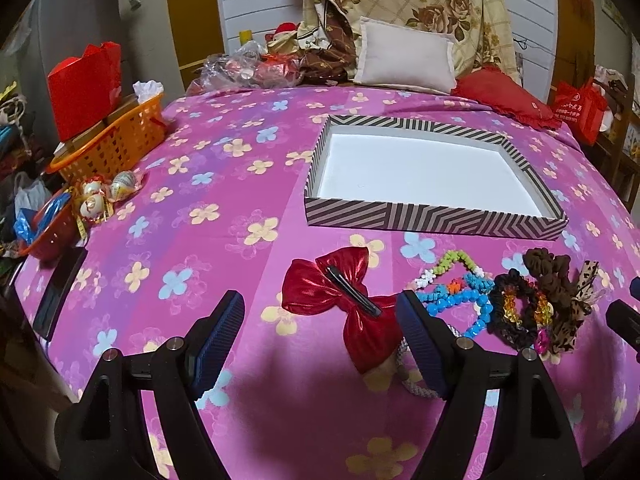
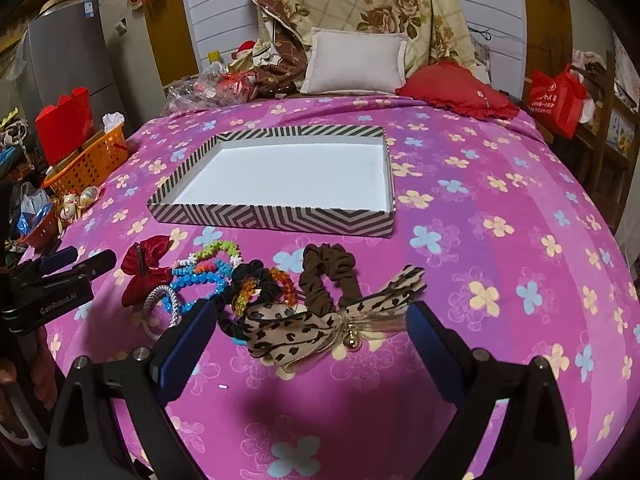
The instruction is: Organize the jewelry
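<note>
A red bow clip point(image 1: 340, 300), bead bracelets point(image 1: 456, 292) and soft scrunchies point(image 2: 328, 280) lie heaped on the bedspread point(image 2: 500, 240) before an empty striped box point(image 2: 280, 216); light and limp, best pinched by a loop. Left gripper point(image 1: 320, 320) and right gripper point(image 2: 308, 324) hover, fingers spread, holding nothing.

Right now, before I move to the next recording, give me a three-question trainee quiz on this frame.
1. True or false: the striped box already holds jewelry.
2. Which item lies between the right hand-held gripper fingers? A) leopard-print bow B) red bow C) orange basket
3. Fill in: both the left hand-held gripper and the right are ____.

Key: 1 false; 2 A; 3 open.
</note>
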`<action>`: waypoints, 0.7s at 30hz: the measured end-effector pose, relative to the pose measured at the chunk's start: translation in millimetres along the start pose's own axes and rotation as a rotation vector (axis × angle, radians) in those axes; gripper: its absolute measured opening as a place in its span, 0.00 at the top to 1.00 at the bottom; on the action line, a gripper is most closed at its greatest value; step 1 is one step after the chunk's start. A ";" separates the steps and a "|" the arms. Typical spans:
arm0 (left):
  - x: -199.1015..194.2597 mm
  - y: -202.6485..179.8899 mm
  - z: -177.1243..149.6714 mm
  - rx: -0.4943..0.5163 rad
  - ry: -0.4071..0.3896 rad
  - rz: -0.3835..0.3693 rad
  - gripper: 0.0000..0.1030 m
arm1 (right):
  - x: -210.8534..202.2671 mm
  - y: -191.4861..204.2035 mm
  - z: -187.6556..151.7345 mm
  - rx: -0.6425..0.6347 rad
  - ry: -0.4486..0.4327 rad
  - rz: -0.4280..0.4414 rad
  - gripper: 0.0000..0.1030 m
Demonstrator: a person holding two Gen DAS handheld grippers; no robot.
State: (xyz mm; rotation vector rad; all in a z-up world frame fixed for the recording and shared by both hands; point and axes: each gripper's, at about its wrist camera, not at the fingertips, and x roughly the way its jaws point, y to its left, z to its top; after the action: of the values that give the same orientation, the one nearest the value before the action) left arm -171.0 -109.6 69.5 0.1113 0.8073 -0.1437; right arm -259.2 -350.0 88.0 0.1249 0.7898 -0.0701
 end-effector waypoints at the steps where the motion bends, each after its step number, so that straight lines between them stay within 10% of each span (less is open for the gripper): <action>1: 0.3 -0.1 -0.4 -0.001 0.002 -0.001 0.48 | 0.4 -0.5 -0.9 -0.001 0.002 -0.001 0.05; 21: -5.5 2.4 -4.6 -0.015 -0.014 0.009 0.48 | 0.4 -2.1 -5.2 0.018 0.022 -0.032 0.05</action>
State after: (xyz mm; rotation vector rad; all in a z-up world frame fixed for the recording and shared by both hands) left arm -177.6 -106.0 70.4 0.1000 0.7934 -0.1293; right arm -262.8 -351.3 83.9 0.1300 0.8132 -0.1062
